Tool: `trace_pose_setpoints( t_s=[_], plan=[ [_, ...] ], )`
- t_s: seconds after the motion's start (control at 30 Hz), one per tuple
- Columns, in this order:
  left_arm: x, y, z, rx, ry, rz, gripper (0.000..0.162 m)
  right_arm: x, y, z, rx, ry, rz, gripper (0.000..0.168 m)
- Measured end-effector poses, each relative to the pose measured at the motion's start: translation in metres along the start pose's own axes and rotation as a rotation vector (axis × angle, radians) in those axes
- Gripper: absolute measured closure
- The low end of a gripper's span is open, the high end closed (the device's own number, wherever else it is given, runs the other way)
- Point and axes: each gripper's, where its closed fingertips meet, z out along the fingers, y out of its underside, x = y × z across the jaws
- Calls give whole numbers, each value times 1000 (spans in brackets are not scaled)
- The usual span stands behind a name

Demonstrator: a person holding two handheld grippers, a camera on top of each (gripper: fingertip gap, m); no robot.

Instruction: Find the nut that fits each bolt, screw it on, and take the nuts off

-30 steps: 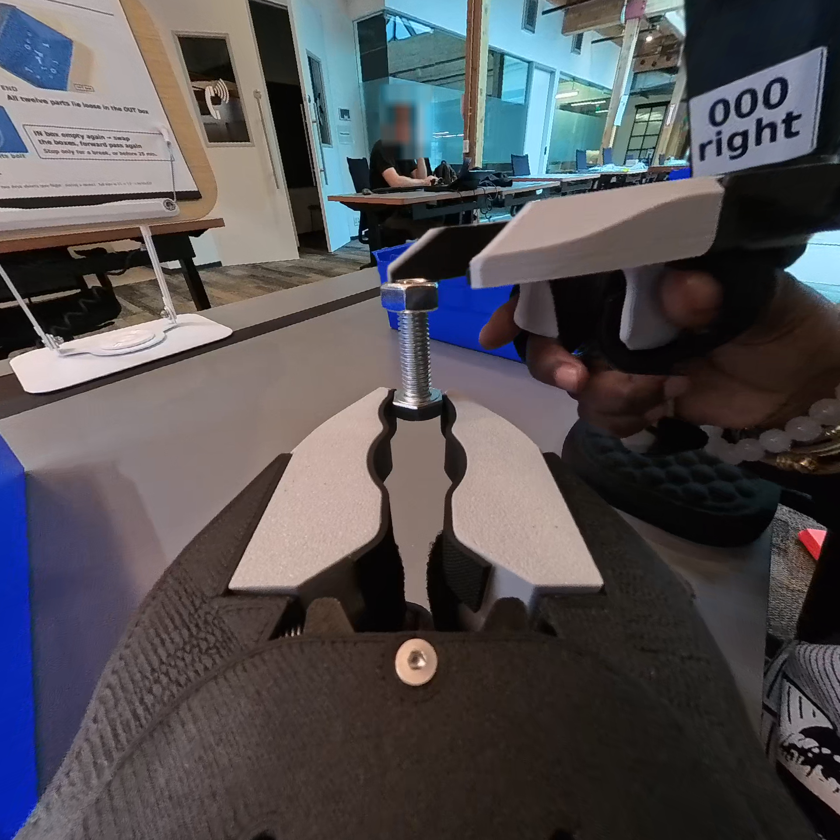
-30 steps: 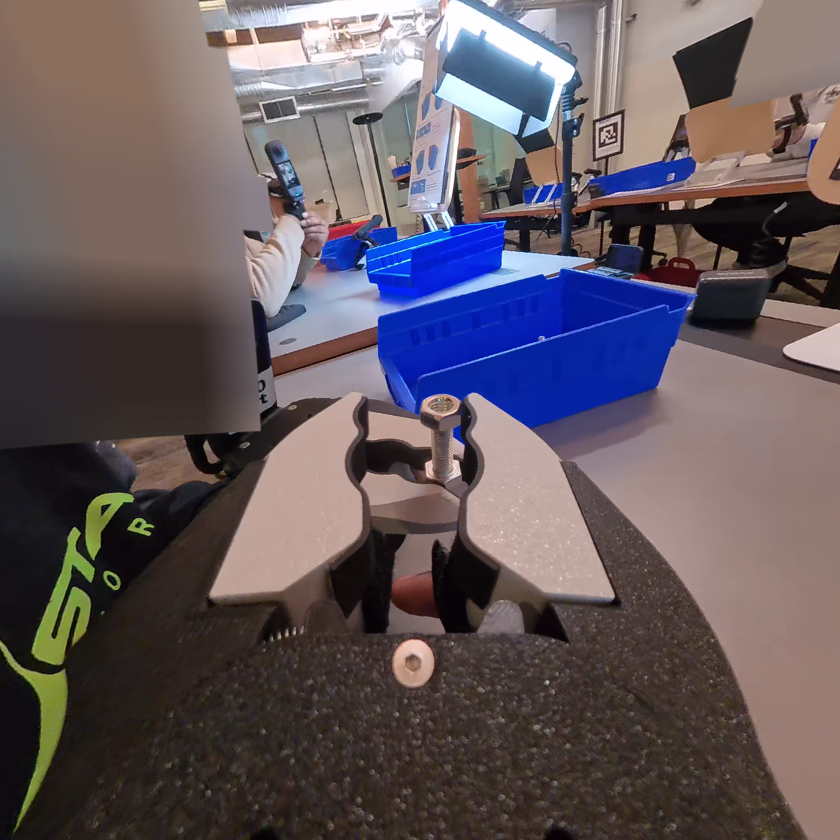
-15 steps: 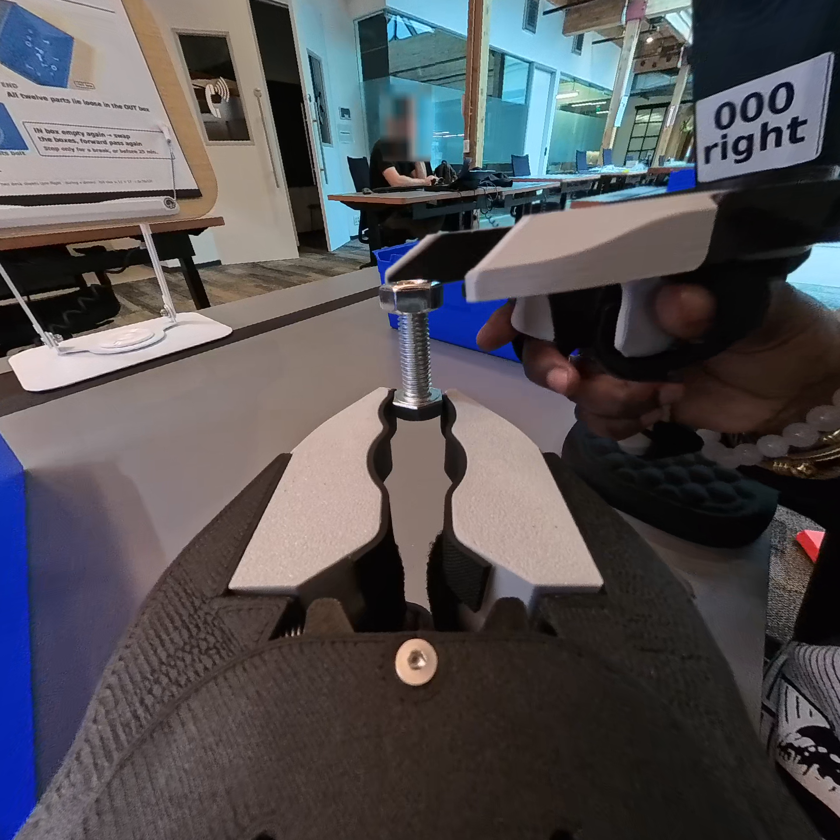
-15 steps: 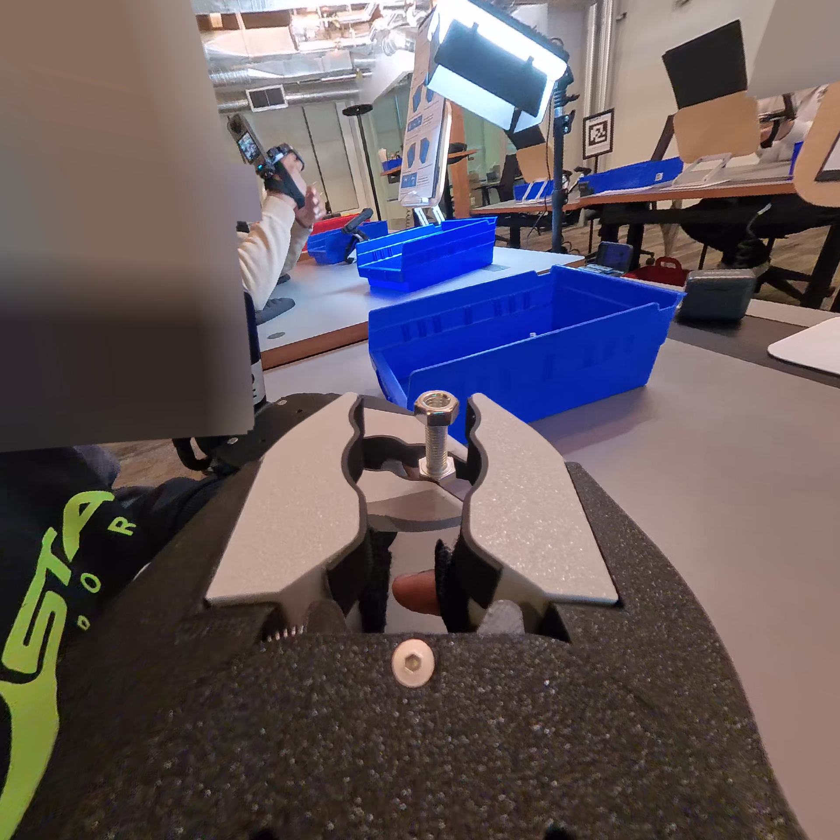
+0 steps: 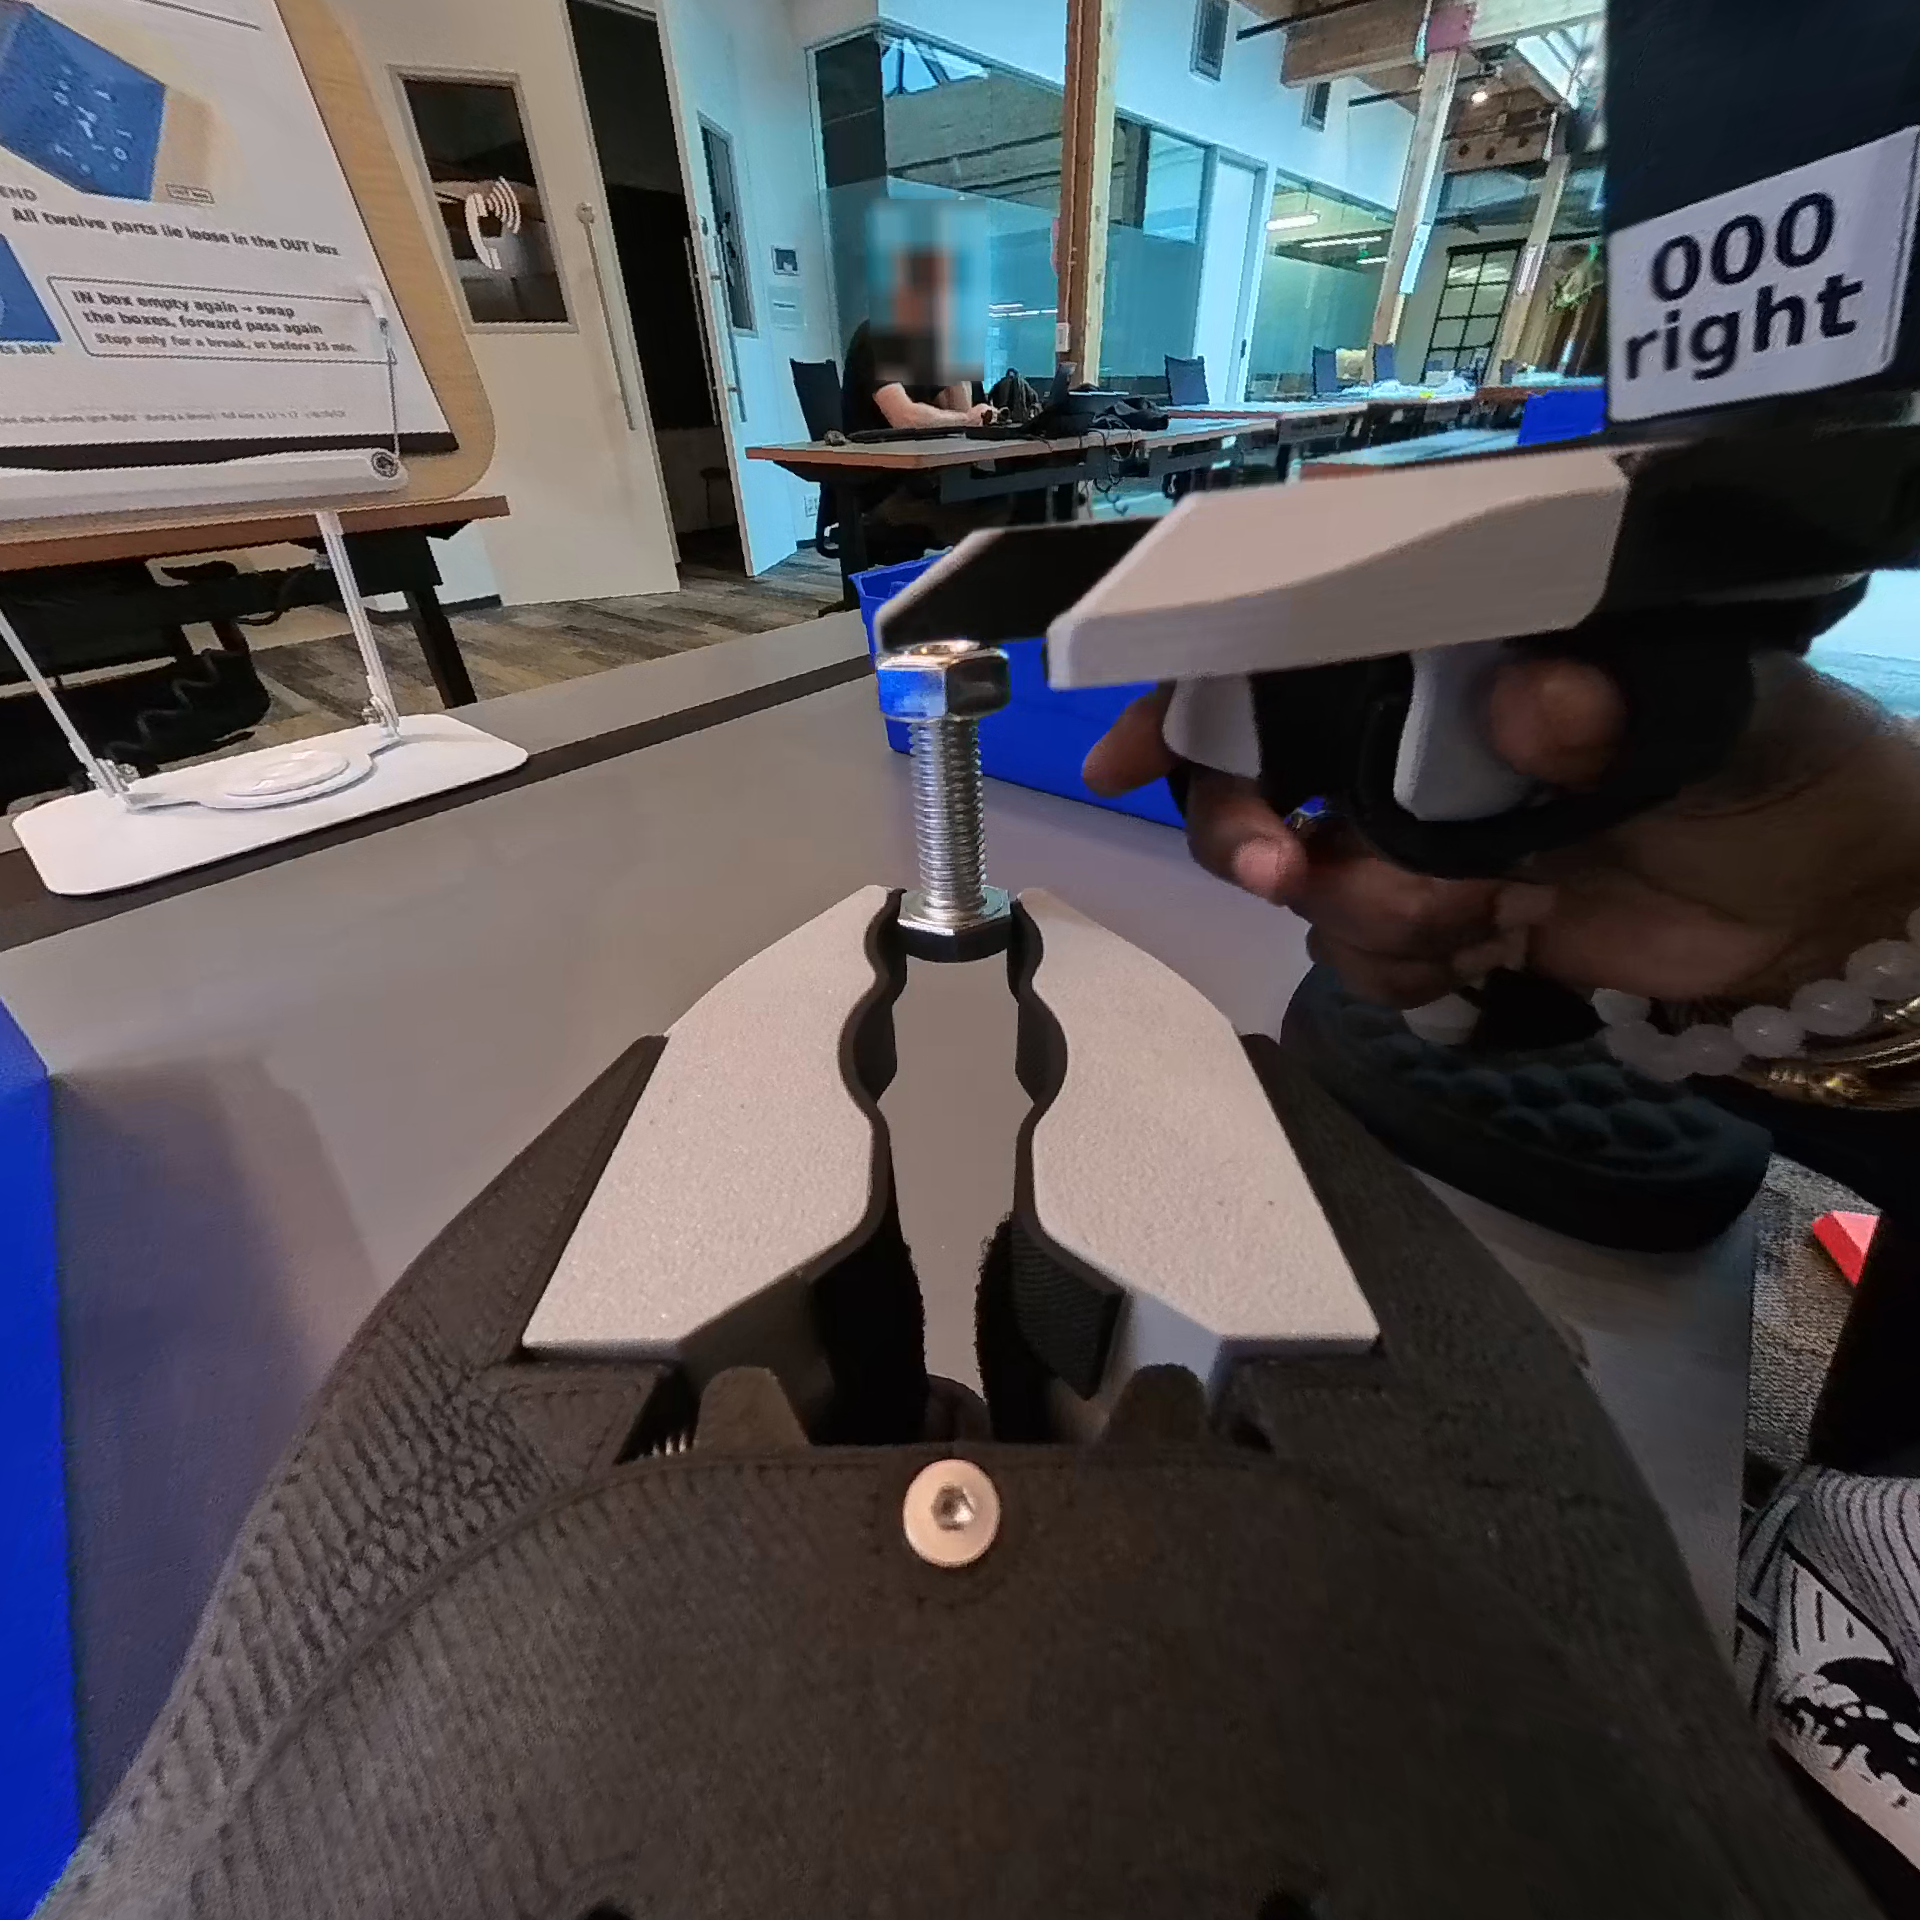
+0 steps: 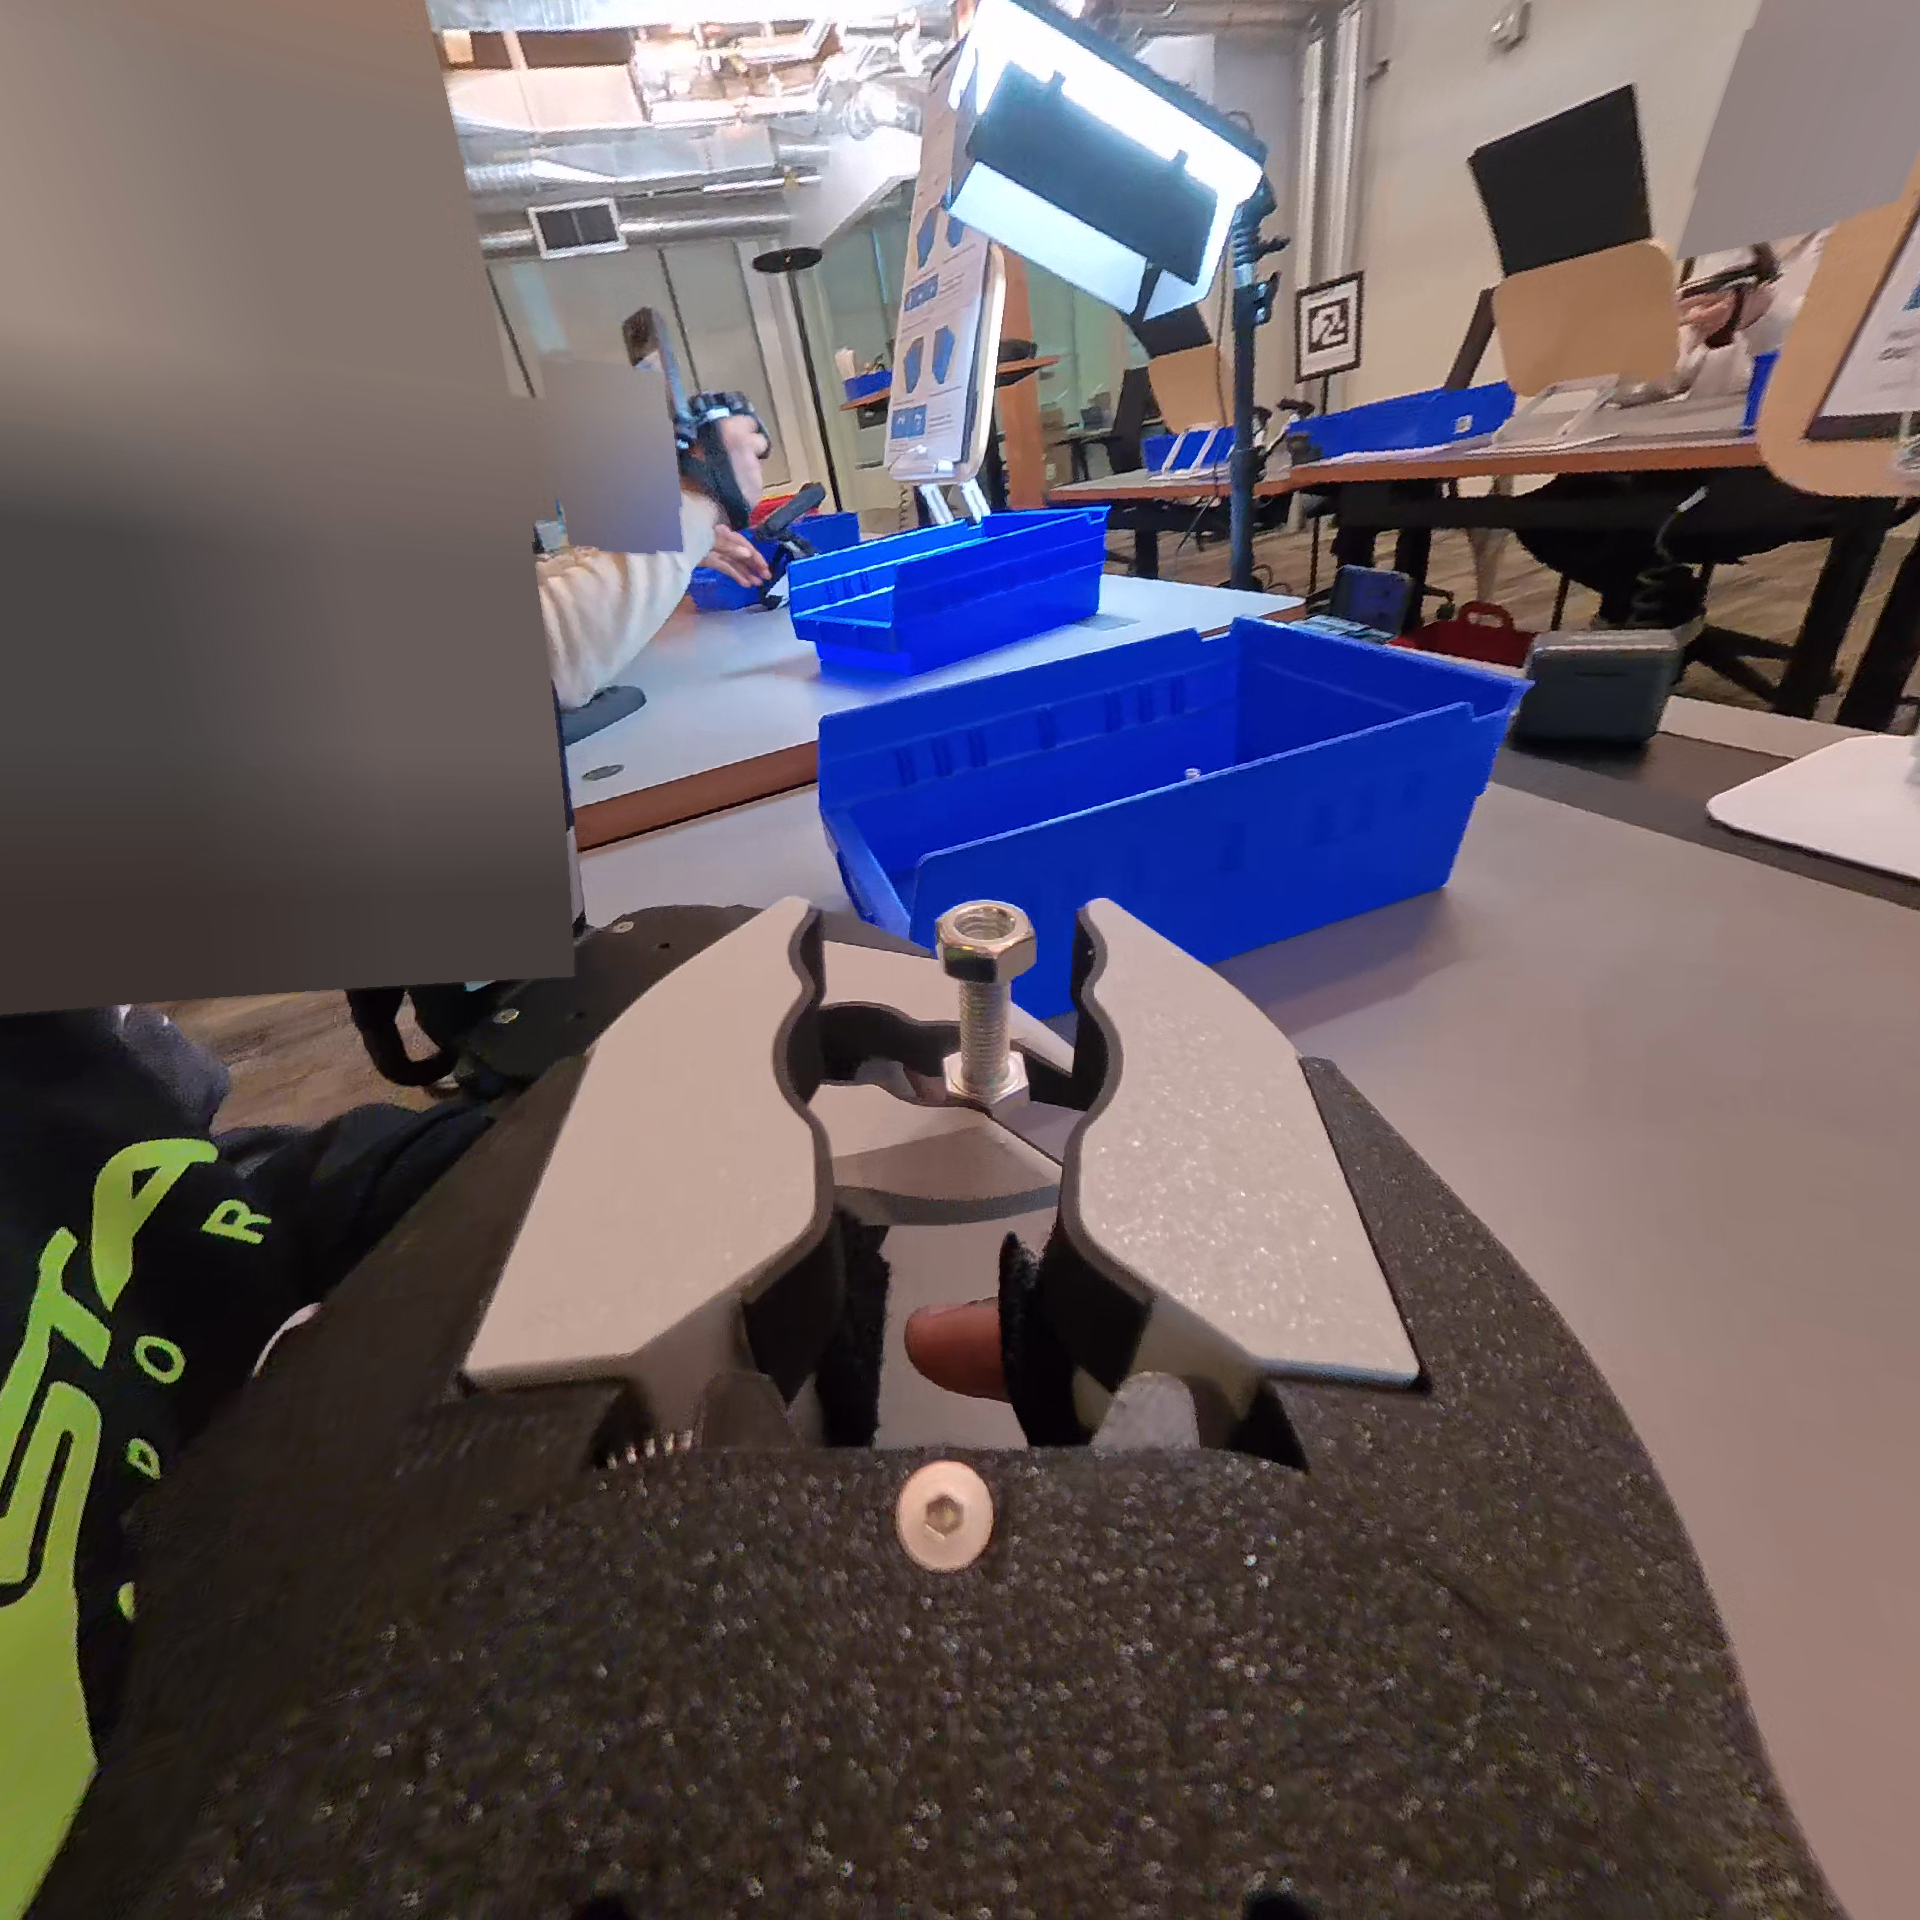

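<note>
A silver bolt [image 5: 948, 821] stands upright with a hex nut [image 5: 940, 681] at the top of its thread. My left gripper [image 5: 951, 925] is shut on the bolt's head and holds it over the grey table [image 5: 468, 987]. My right gripper [image 5: 966, 634] comes in from the right, level with the top of the nut. In the right wrist view the right gripper [image 6: 945, 925] is open, and the nut [image 6: 985, 935] sits between its fingertips with a gap on each side. The bolt's head [image 6: 985, 1081] rests in the left gripper's fingers [image 6: 914, 1153] below.
A blue bin [image 6: 1195, 831] stands just beyond the bolt and also shows in the left wrist view [image 5: 1039, 717]. Another blue bin's edge [image 5: 21, 1351] is at the far left. A white stand base [image 5: 270, 790] holds an instruction board. A black wrist pad [image 5: 1527, 1122] lies under the hand [image 5: 1455, 904]. Across from one pair of fingers to the other is roughly 5 cm.
The right gripper has shifted slightly, so the nut sits nearer the middle between its fingers. The left gripper and the bolt have not moved.
</note>
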Motion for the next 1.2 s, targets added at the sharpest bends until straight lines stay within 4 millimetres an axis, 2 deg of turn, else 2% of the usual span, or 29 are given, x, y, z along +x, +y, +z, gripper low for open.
trace_pose_setpoints(
  t_s=[0.1, 0.3, 0.37, 0.43, 0.53, 0.63, 0.83, 0.93, 1.03, 1.2],
  plan=[
    [-1, 0, 0, -2, -2, -3, 143, -4, 3, 3, -12, -16, -8, 126],
    [-1, 0, 0, 1, 0, -12, 143, -8, 1, -10, 5, 16, -19, 140],
    [-1, 0, 0, 2, 0, -11, 143, -3, -1, -11, 12, 43, -32, 139],
    [-1, 0, 0, 3, 2, -9, 143, 2, -3, -9, 23, 53, -25, 129],
    [0, 0, 0, 1, 4, -8, 143, 0, 1, 1, 3, 8, -1, 119],
    [-1, 0, 0, -1, 2, -11, 143, -5, 3, 4, -10, -9, -10, 124],
    [-2, 0, 0, 3, 2, -21, 143, -6, 2, -9, 7, 25, -18, 140],
    [-2, 0, 0, 3, 3, -18, 143, 3, -1, -8, 26, 61, -20, 131],
    [-1, 0, 0, -1, 7, -18, 143, 1, 0, 0, 20, 28, -5, 122],
    [-3, 0, 0, 1, 5, -28, 143, -4, 1, 0, 12, 17, -17, 132]
  ],
)
